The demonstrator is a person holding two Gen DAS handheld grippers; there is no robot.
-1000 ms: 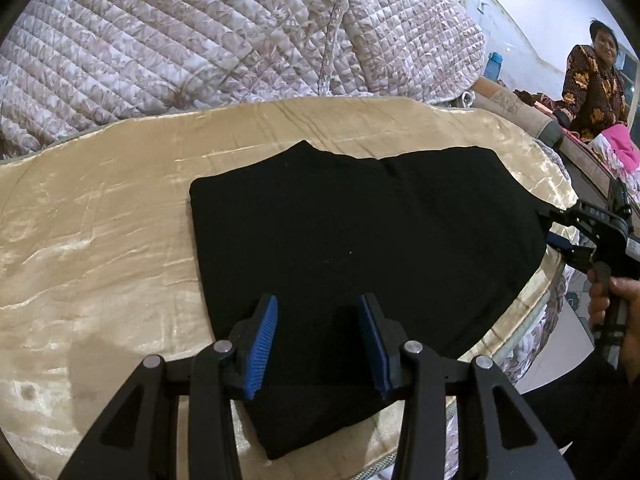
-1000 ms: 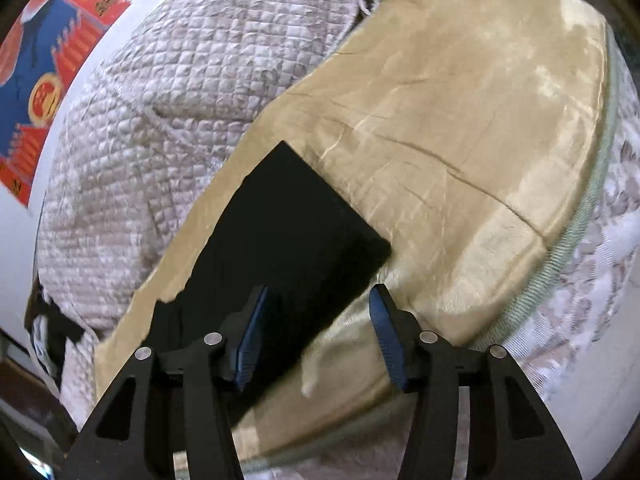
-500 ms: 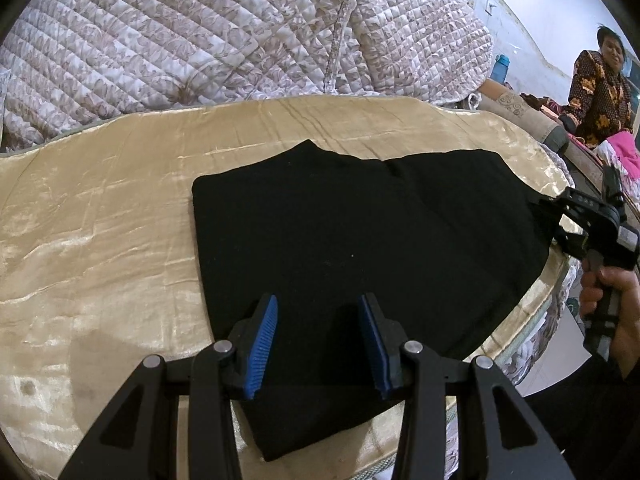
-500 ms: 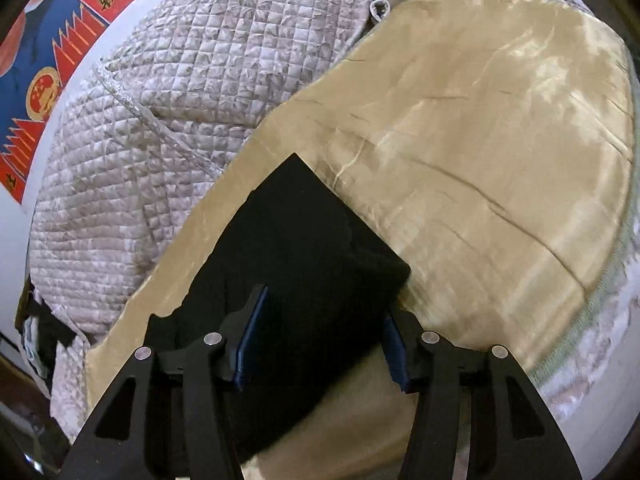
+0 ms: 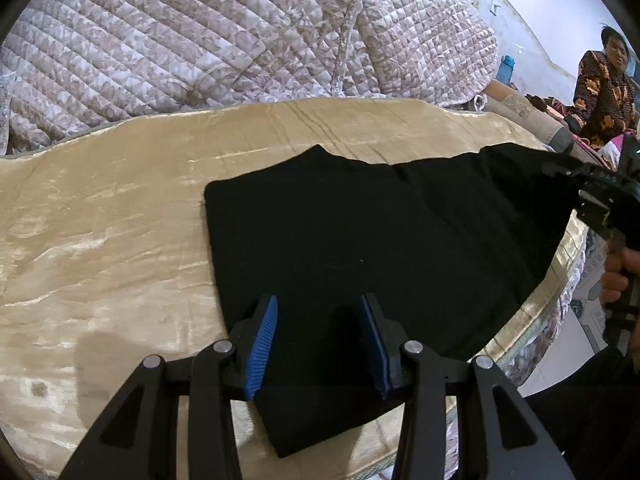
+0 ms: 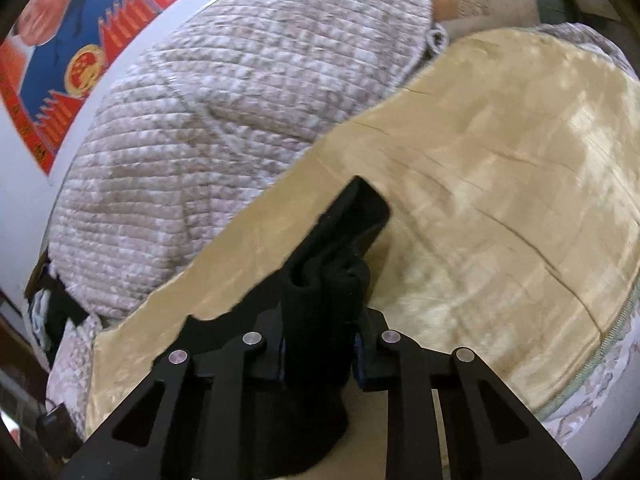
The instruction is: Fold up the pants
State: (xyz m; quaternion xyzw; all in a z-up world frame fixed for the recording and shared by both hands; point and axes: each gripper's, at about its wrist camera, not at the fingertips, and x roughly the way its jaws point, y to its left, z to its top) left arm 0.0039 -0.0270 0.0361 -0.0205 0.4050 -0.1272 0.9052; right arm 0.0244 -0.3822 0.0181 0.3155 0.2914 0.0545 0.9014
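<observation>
The black pants [image 5: 380, 232] lie partly folded on a tan satin cover [image 5: 100, 248]. My left gripper [image 5: 318, 344] is open with blue pads, hovering over the near edge of the pants, holding nothing. My right gripper [image 6: 320, 344] is shut on the pants' right end, with bunched black fabric [image 6: 336, 248] between the fingers. In the left wrist view that right gripper [image 5: 600, 196] lifts the right end of the pants off the cover at the far right.
A quilted floral bedspread [image 5: 240, 28] is heaped behind the cover. The bed's edge [image 5: 560, 272] drops off at the right. A person in a patterned top [image 5: 604, 88] sits at the far right. A red and blue poster [image 6: 68, 60] hangs on the wall.
My right gripper closed on the right end of the pants and raised it off the cover. My left gripper stayed open over the near edge.
</observation>
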